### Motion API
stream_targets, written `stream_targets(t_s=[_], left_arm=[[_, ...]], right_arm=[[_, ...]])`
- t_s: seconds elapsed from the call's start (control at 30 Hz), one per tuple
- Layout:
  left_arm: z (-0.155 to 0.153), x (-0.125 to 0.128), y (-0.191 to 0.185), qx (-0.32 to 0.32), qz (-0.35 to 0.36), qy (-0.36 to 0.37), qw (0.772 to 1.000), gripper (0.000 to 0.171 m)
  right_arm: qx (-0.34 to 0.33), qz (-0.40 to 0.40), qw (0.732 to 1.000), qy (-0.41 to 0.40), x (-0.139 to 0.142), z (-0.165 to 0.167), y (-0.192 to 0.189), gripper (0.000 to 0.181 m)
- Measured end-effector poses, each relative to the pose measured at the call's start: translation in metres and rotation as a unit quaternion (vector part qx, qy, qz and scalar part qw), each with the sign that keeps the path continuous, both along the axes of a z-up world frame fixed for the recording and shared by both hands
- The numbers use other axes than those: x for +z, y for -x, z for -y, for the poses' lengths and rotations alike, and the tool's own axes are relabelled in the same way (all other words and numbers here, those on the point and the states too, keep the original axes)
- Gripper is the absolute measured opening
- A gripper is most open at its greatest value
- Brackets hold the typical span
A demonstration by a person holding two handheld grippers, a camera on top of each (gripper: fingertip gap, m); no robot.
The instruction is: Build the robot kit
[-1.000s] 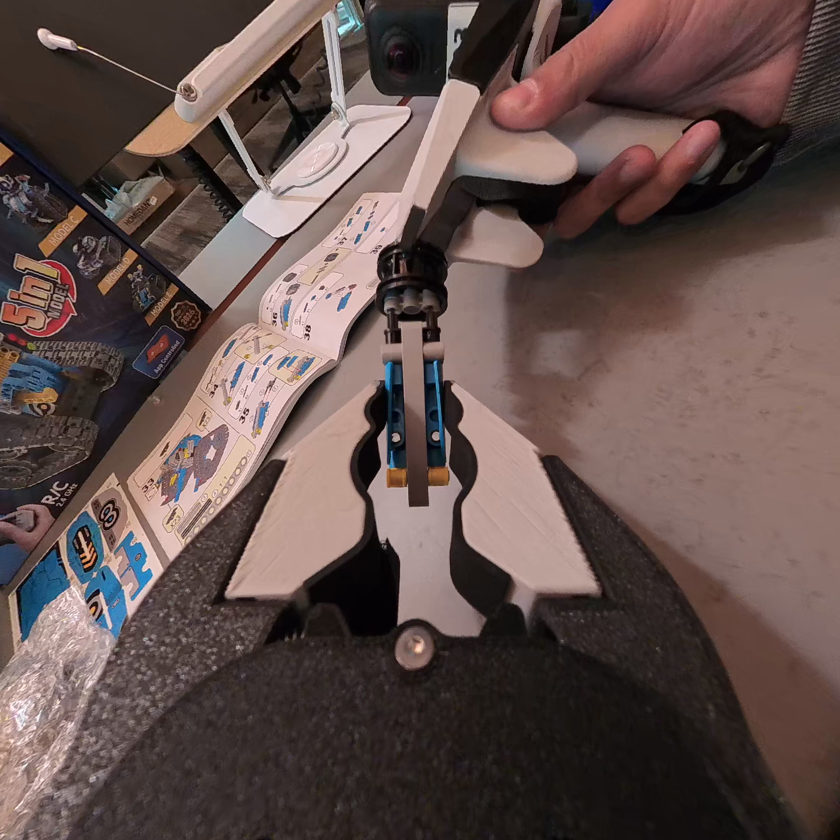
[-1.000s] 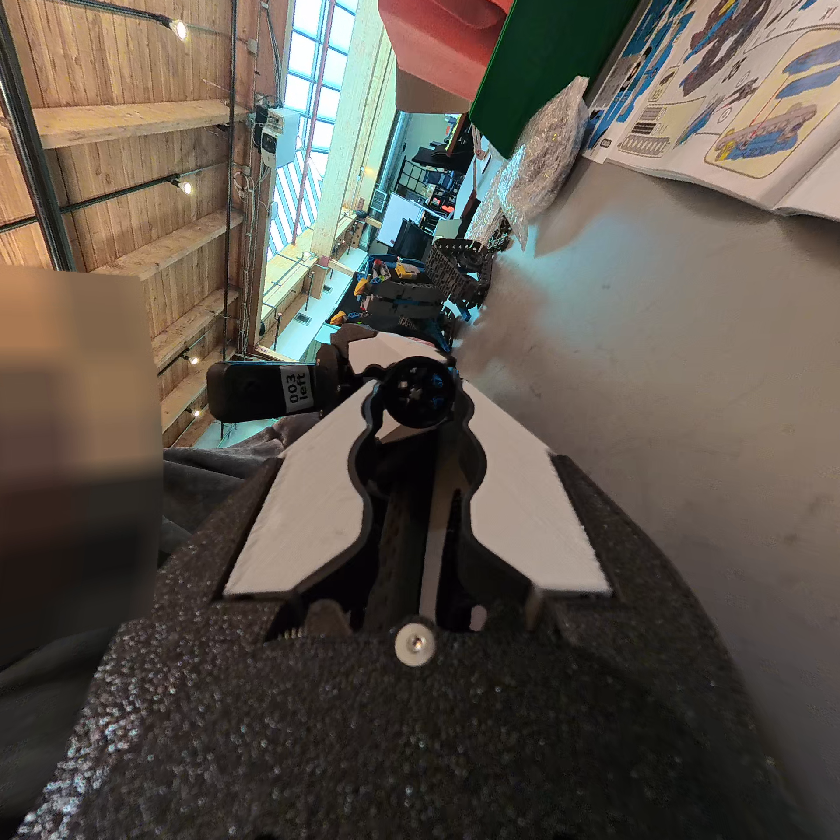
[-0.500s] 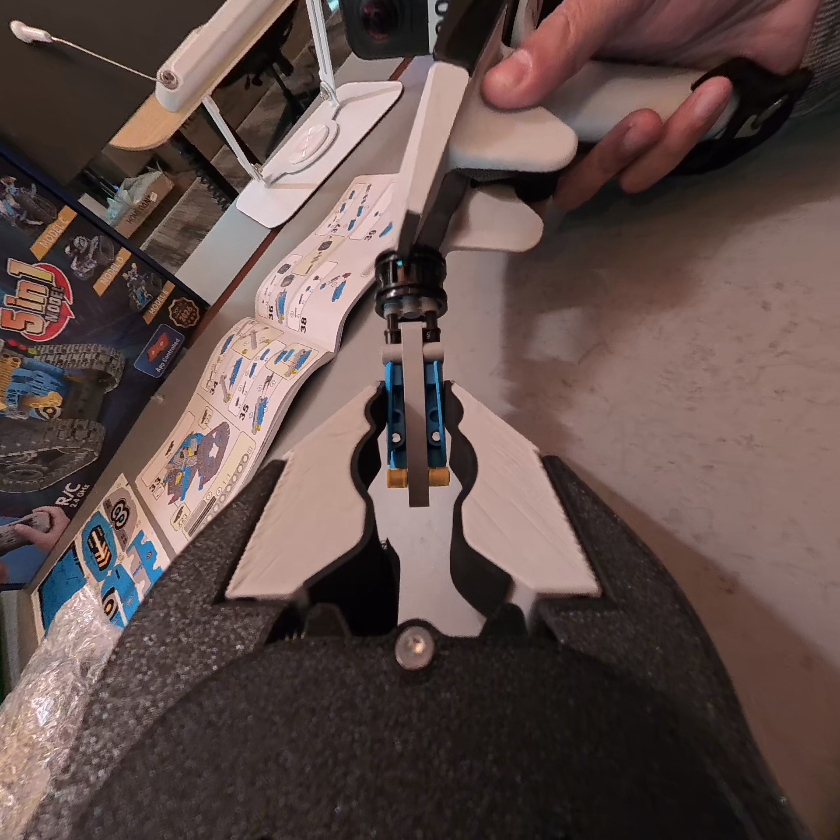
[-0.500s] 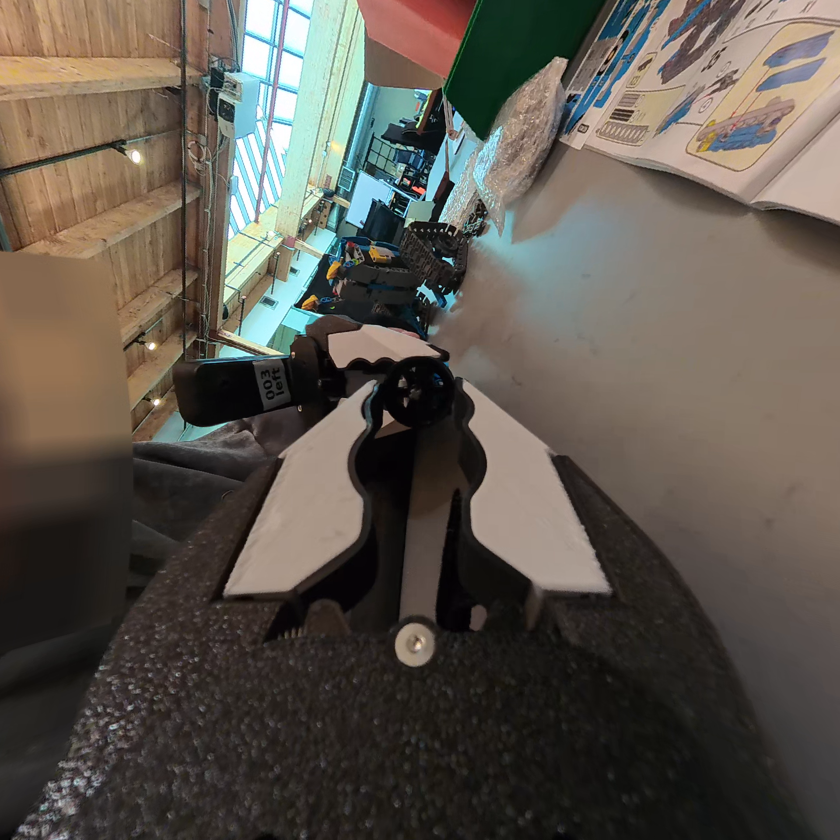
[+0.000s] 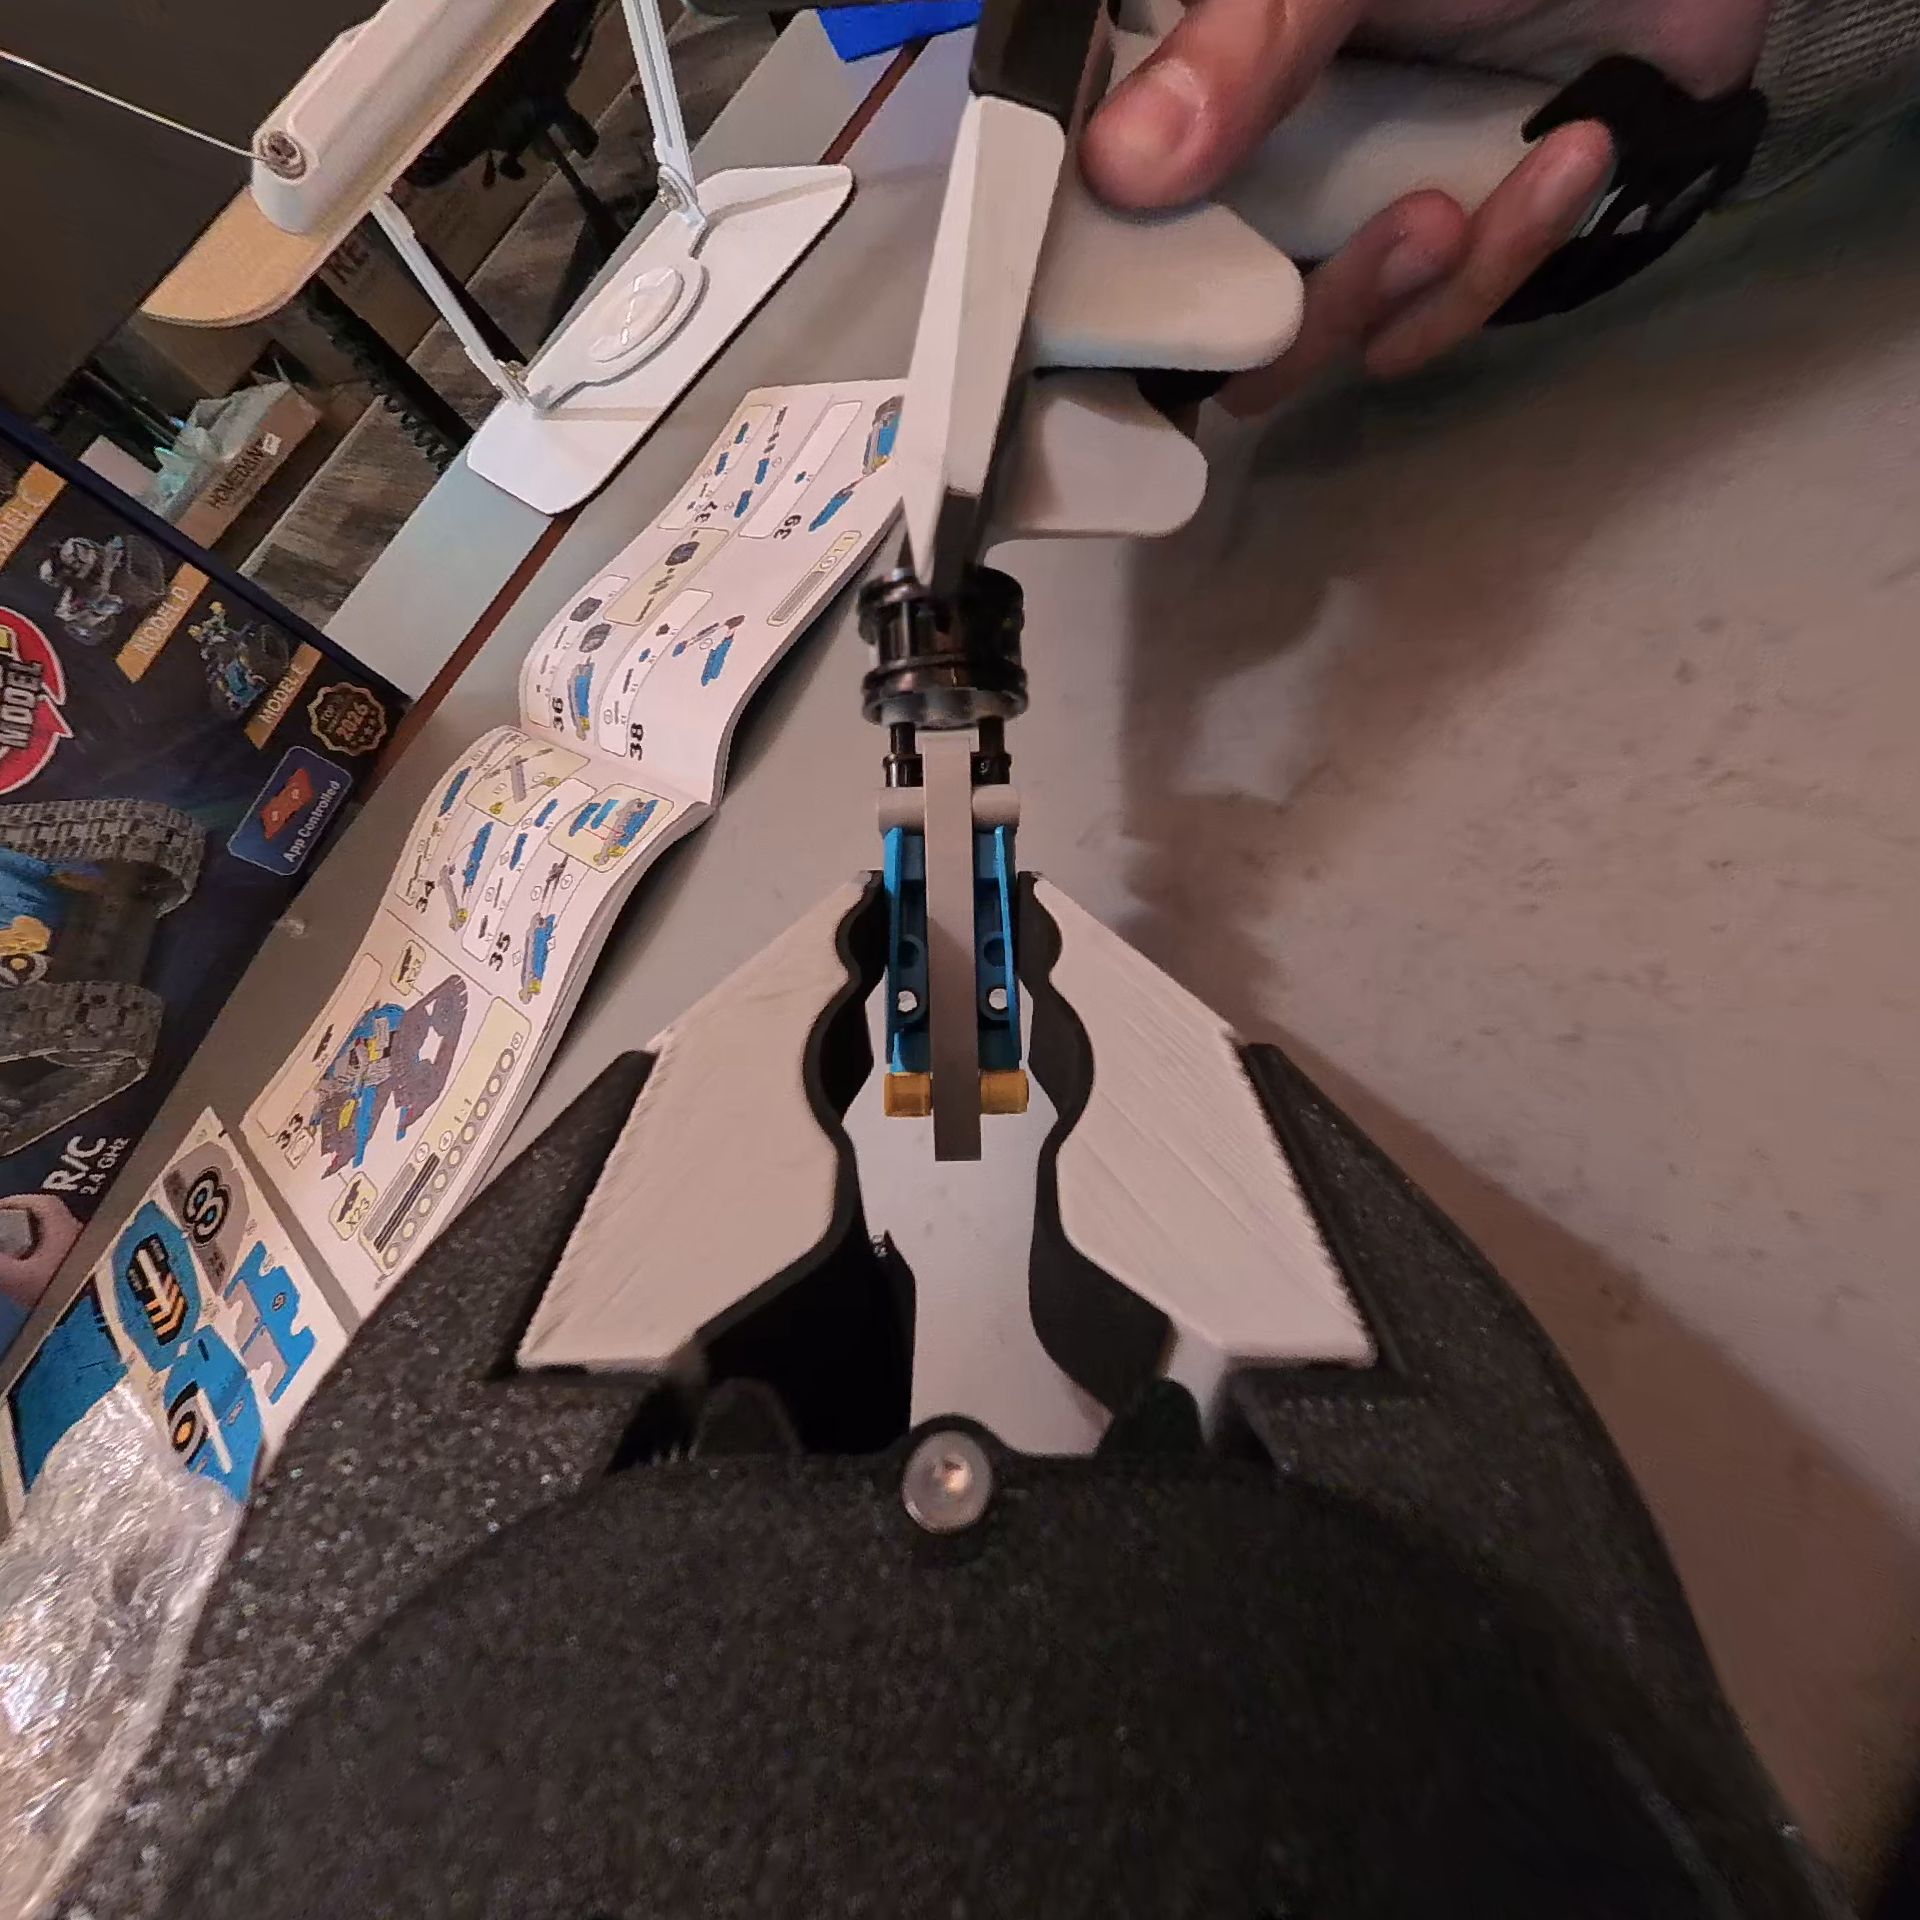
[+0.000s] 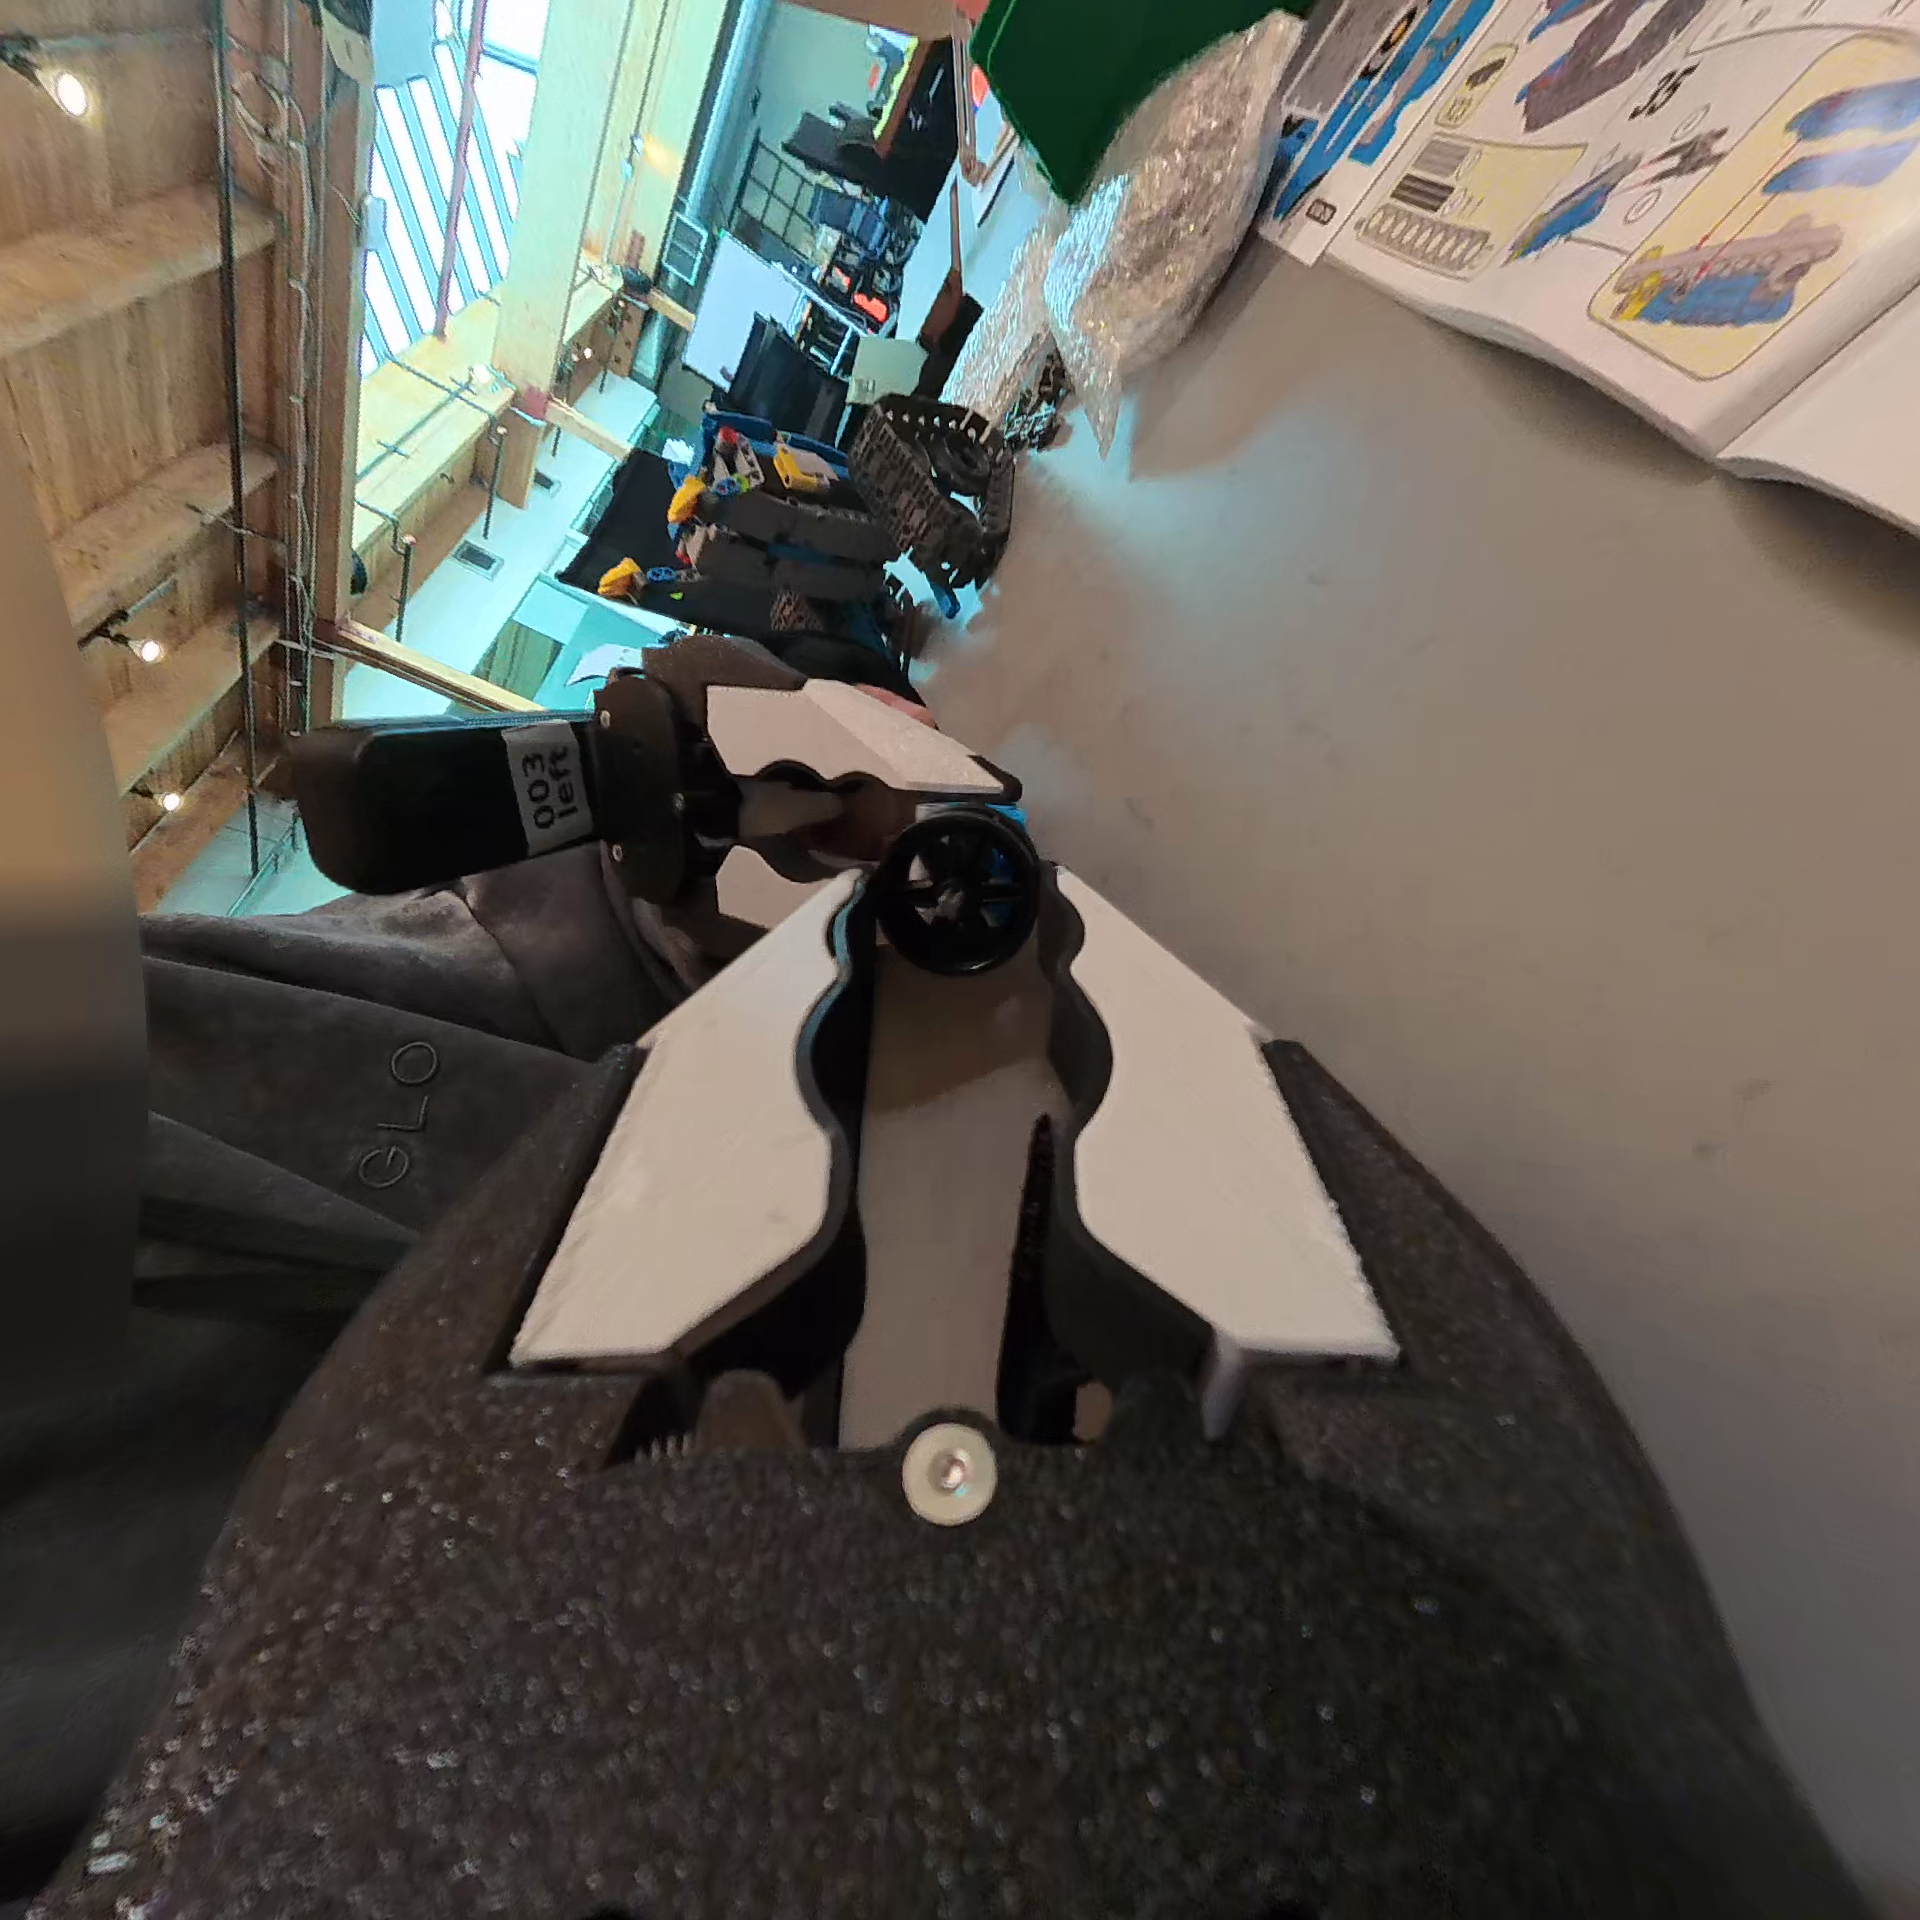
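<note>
Blue and grey toy beams (image 5: 951,966) are sitting pinched in the left gripper (image 5: 951,904) at frame centre, steadying them while the right gripper (image 5: 940,566), coming from the top, is clamping the black wheel (image 5: 943,655) at their far end. An open booklet (image 5: 582,831) is lying left of them.

In the right wrist view, the right gripper (image 6: 956,894) is closing on the wheel (image 6: 961,894) at centre, the left gripper (image 6: 873,769) just behind, above the grey table (image 6: 1455,831).

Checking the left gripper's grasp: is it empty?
No: the left gripper is shut on a blue brick assembly with yellow pins.

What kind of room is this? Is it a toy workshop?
Probably a workshop or lab: a grey worktable holds an open building-instruction booklet, a toy kit box and a half-built tracked model, under a high timber ceiling.
</note>
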State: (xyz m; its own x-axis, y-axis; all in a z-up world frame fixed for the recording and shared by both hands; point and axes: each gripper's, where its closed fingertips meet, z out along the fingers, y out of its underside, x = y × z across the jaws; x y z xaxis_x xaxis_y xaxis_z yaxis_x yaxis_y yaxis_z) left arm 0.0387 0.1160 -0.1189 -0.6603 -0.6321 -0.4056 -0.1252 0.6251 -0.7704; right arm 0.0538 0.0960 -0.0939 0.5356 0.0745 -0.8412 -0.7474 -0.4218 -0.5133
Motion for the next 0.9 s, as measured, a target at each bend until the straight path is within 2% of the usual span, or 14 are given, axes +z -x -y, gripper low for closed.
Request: stream_targets(t_s=[0.03,0.3,0.57,0.9], left_arm=[[0.000,0.000,0.000,-0.001,-0.002,0.002,1.000,0.024],[0.001,-0.001,0.001,-0.008,-0.007,0.009,1.000,0.024],[0.000,-0.001,0.001,-0.003,-0.010,0.013,1.000,0.024],[-0.001,-0.021,-0.001,0.001,-0.047,-0.011,0.999,0.023]], right_arm=[[0.000,0.002,1.000,0.000,0.000,0.000,0.000,0.030],[0.004,-0.013,1.000,-0.004,-0.001,-0.001,0.001,0.030],[0.010,-0.061,0.998,-0.021,0.002,-0.002,0.003,0.031],[-0.002,0.013,0.999,0.046,-0.016,-0.003,0.003,0.030]])
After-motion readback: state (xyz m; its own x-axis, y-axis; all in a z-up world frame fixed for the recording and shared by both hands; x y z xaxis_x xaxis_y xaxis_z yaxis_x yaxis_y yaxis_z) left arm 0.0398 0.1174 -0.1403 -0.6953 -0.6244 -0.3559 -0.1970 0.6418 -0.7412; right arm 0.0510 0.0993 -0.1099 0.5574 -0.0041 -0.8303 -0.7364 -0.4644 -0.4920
